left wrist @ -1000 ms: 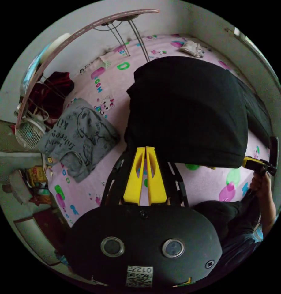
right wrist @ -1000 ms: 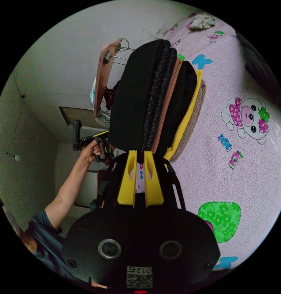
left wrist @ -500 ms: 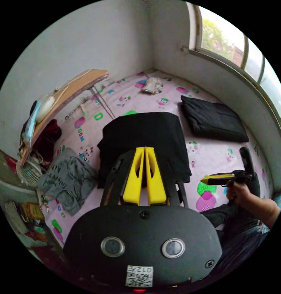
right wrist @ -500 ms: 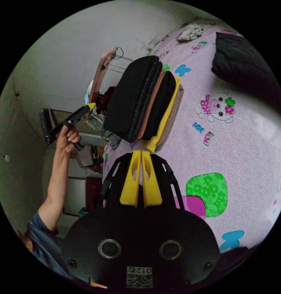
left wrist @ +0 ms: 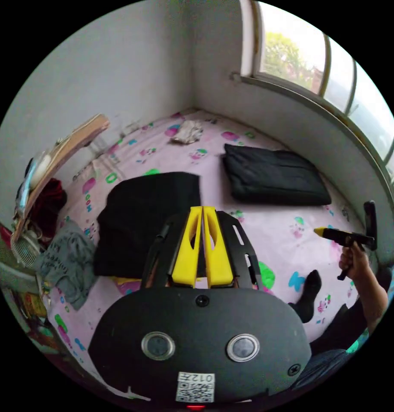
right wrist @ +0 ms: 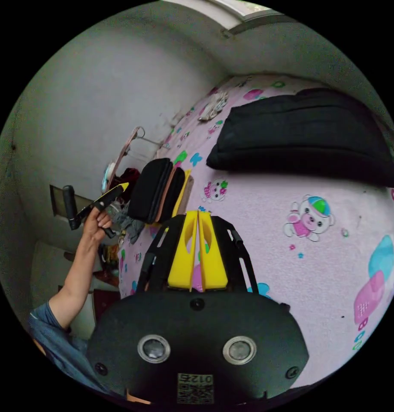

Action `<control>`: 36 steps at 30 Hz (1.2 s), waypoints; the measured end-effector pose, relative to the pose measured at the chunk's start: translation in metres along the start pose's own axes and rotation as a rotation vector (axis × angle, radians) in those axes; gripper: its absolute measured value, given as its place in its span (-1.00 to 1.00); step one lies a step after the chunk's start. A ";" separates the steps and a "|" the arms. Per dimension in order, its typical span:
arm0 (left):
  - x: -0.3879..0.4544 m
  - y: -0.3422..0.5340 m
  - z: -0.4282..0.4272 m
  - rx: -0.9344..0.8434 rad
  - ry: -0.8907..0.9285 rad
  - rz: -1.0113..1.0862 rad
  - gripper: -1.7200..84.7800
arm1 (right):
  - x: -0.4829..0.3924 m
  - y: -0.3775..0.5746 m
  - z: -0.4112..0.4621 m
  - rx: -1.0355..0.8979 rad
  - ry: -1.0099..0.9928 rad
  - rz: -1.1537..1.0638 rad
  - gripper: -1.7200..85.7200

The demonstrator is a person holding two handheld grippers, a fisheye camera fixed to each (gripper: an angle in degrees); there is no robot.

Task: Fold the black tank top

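Black tank top, folded, lies on top of a stack of clothes on the pink bed sheet, beyond both tools. Left gripper and right gripper jaws are closed together, empty, clear of the garment.

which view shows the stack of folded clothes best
The right gripper view: the stack of folded clothes shows side-on, with black, brown and yellow layers distinct. The left gripper view shows its flat black top layer from above, with a sliver of yellow at the lower edge.
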State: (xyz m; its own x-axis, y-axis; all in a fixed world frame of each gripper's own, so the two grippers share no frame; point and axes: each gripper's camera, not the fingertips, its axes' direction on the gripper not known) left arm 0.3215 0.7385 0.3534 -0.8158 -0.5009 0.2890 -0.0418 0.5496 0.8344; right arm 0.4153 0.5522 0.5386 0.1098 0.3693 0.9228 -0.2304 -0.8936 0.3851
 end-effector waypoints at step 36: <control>0.769 0.101 0.061 -0.278 1.005 1.105 -0.94 | -0.322 0.563 -0.456 0.607 0.921 0.838 -0.98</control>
State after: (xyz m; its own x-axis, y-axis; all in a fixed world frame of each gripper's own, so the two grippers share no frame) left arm -0.3457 0.4495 0.6310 0.3603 -0.2319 0.9035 0.5087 0.8608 0.0181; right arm -0.1908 0.0464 0.4643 -0.5772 -0.5064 0.6406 0.5687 -0.8123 -0.1296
